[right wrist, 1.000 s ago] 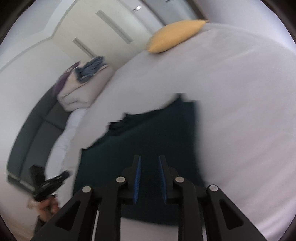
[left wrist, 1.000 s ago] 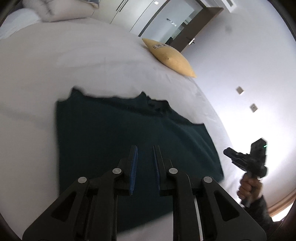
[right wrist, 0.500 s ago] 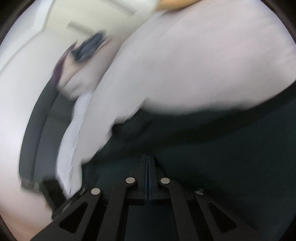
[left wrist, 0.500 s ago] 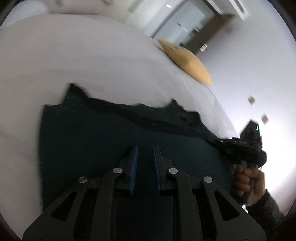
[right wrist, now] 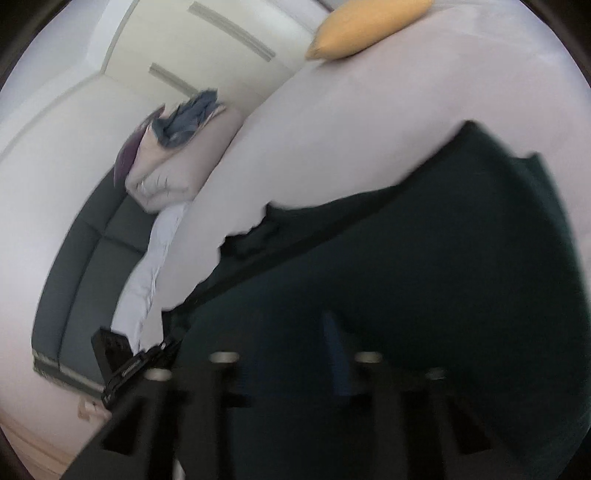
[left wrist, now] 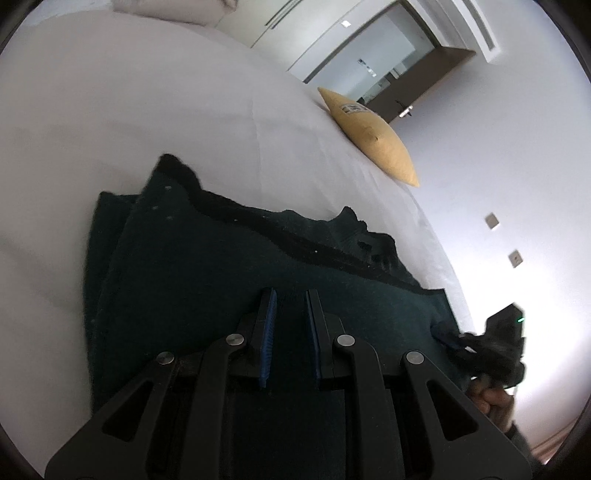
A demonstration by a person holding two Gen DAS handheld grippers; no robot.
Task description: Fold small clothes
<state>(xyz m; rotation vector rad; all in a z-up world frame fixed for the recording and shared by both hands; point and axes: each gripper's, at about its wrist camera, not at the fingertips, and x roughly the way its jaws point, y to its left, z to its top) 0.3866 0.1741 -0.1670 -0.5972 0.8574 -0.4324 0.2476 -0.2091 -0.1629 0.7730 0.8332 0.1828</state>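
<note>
A dark green garment (left wrist: 207,266) lies spread on the white bed (left wrist: 110,110), its near part folded over the rest. My left gripper (left wrist: 289,325) is open and empty, low over the garment's near middle. My right gripper (right wrist: 291,350) is blurred by motion; its jaws stand wide apart over the garment (right wrist: 406,258). In the left wrist view the right gripper (left wrist: 448,338) touches the garment's right edge. In the right wrist view the left gripper (right wrist: 166,345) sits at the garment's left edge.
A yellow pillow (left wrist: 369,136) lies at the far side of the bed, also in the right wrist view (right wrist: 365,26). A folded duvet with clothes on it (right wrist: 177,155) rests by a dark grey sofa (right wrist: 81,266). Wardrobe doors and a doorway stand behind.
The right gripper shut half a second ago and has since opened wide. The garment's left part now lies folded over. The left gripper stayed open, shifting slightly over the garment.
</note>
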